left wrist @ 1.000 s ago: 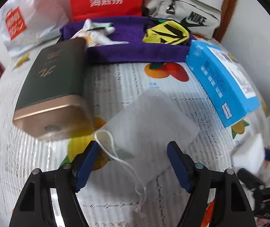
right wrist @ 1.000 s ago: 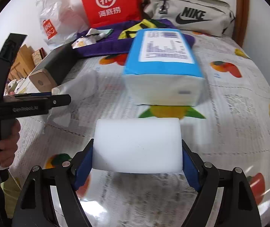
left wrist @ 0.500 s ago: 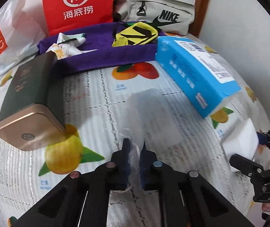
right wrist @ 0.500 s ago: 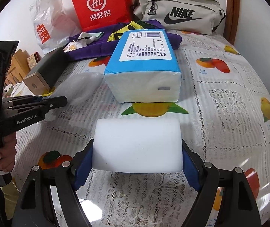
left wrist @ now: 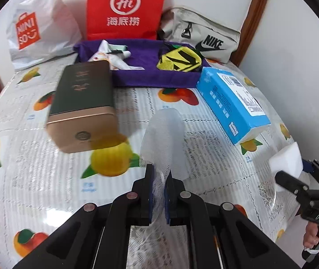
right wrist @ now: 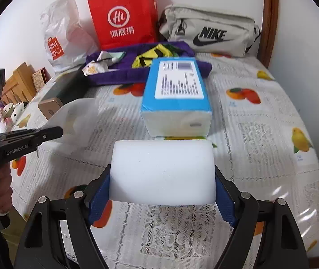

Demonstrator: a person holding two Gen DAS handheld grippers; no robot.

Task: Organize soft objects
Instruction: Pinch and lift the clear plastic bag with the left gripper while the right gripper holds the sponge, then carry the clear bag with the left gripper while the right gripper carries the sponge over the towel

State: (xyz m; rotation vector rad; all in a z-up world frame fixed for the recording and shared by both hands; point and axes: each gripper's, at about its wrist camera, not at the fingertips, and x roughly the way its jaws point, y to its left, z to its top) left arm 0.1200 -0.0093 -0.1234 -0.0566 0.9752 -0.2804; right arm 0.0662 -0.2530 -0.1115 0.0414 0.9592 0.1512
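Left gripper (left wrist: 159, 174): clamped narrow on the mesh bag (left wrist: 163, 132), near the middle of the bed (left wrist: 215, 139).
Right gripper (right wrist: 162, 179): jaws wide, pads pressed on both ends of the sponge (right wrist: 162, 170), over the near part of the bed.
Tissue pack (right wrist: 175, 94): flat on the bed, just beyond the sponge.
Tin (left wrist: 83, 105): left of the mesh bag.
Purple tray (left wrist: 148, 76): at the bed's far edge, holding a yellow cloth (left wrist: 179, 60) and a white packet (left wrist: 112, 58).
Bags: red bag (left wrist: 125, 9), white bag (left wrist: 38, 27) and grey pouch (left wrist: 202, 38) behind the tray.

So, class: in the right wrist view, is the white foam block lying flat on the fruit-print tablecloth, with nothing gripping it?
No: the right gripper clamps the white foam block between its blue pads.
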